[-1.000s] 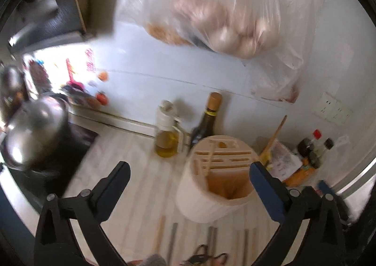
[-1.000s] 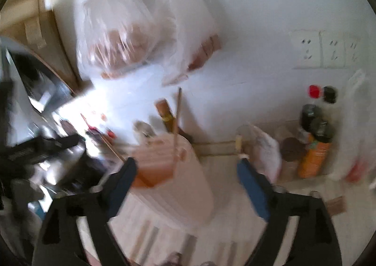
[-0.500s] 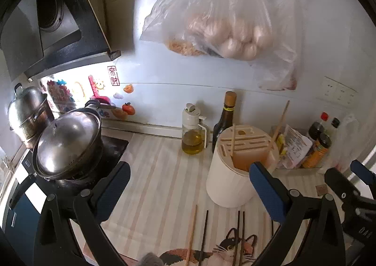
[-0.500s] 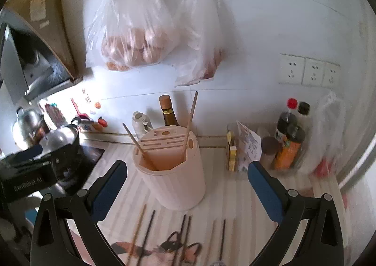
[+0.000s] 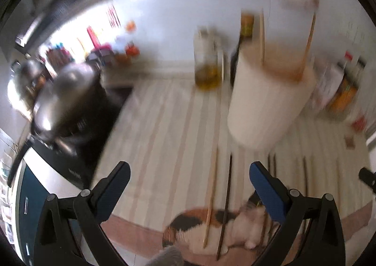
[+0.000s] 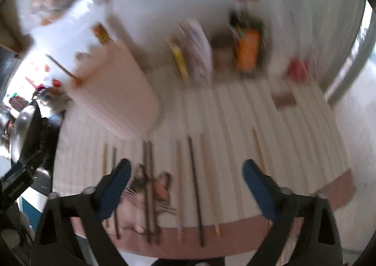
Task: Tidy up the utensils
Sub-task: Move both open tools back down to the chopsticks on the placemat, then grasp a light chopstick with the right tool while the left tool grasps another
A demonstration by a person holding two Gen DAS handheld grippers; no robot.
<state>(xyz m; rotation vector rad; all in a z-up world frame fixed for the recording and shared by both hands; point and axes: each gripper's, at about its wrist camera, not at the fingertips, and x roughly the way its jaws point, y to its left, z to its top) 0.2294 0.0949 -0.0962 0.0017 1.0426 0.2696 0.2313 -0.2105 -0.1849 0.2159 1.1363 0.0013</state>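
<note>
pot (image 5: 68, 99) on stove | oil bottle (image 5: 208, 71) beside holder (image 5: 265, 106)

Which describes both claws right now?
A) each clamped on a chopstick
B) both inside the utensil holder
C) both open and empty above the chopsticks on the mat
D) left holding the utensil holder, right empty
C: the left claw and right claw both show spread fingers with nothing between them, over loose chopsticks lying on the striped mat; the utensil holder stands untouched behind.
</note>
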